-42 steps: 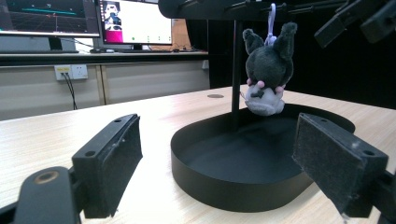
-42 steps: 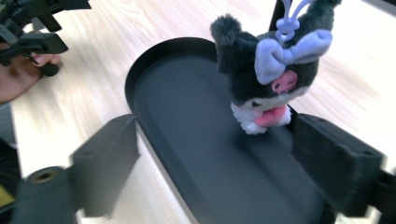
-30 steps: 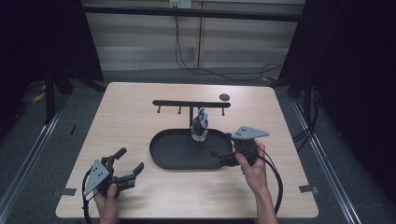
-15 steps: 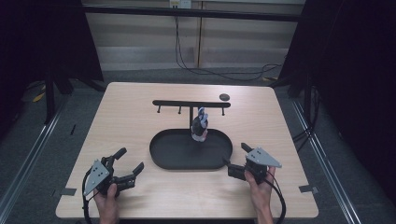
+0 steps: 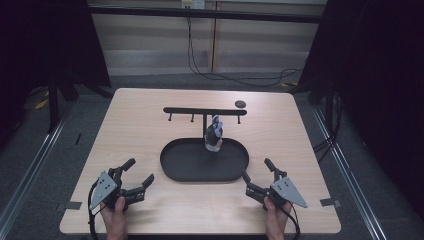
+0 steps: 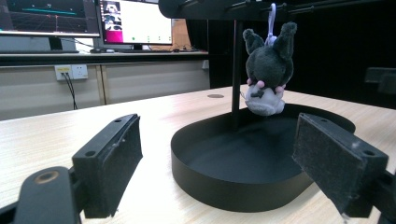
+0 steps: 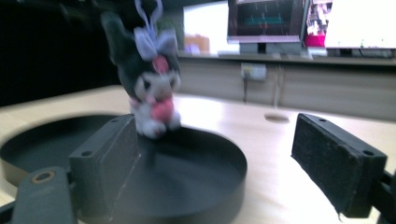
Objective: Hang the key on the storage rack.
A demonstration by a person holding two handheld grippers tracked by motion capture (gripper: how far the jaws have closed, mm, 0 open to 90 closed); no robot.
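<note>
Black two-jaw grippers rest low near the front edge of the pale wooden table (image 5: 150,130), one toward each front corner, both with jaws spread wide and nothing between the pads. The left gripper (image 5: 134,176) and the right gripper (image 5: 258,175) sit just outside the two ends of the oval black metal tray (image 5: 175,172), each angled inward toward it. Mid-table, over the tray's far part, a small dark-grey and white plush rabbit toy (image 5: 214,135) dangles by its loop from the black T-shaped hanging rack (image 5: 190,111), clear of the tray floor. Its long axis runs vertically, ears up and feet down; its face turns toward the table's right side, as the right gripper view shows. The hanging step looks complete, with both hands parked. Any next move would call for a forward reach to the toy.
</note>
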